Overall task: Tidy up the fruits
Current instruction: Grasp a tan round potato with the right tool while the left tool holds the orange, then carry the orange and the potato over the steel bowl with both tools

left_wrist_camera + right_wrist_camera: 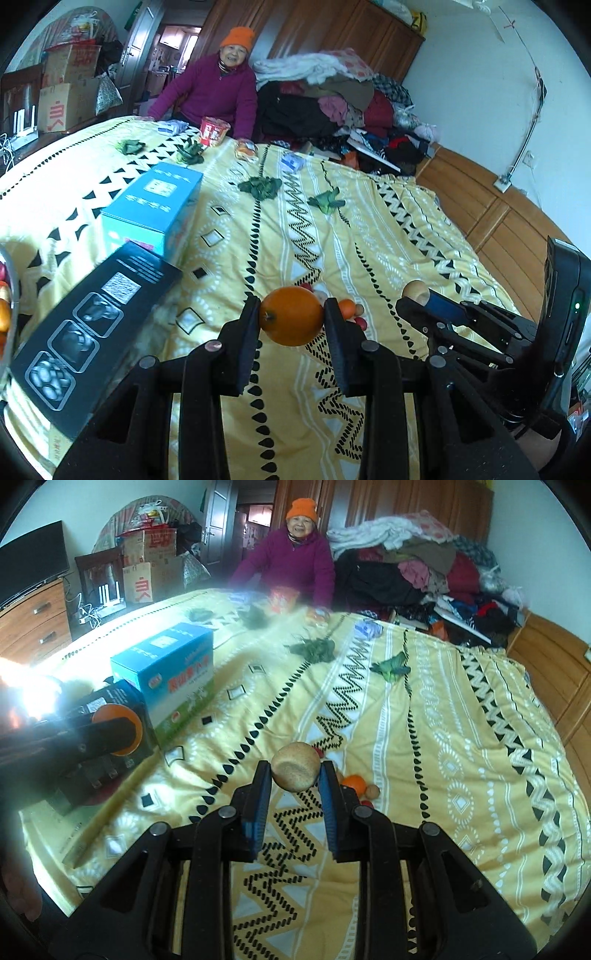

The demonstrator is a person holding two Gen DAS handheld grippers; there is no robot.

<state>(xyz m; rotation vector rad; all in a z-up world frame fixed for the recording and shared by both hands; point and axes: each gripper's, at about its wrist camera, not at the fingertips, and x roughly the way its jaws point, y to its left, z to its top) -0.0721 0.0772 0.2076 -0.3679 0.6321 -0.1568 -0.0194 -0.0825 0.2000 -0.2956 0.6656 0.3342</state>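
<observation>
Your left claw point(291, 317) is clenched on an orange point(291, 315) and your right claw point(295, 775) on a tan pear point(296, 766), both lifted clear of the bed point(461, 757), presumably so each carries freely, leaving small fruits point(360, 788) just beyond the right claw's tips.

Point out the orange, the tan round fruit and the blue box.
orange point(291, 315): left wrist view, middle of its peel between the fingers.
tan round fruit point(296, 770): right wrist view, its flat speckled face.
blue box point(159, 201): left wrist view, its top face.
</observation>
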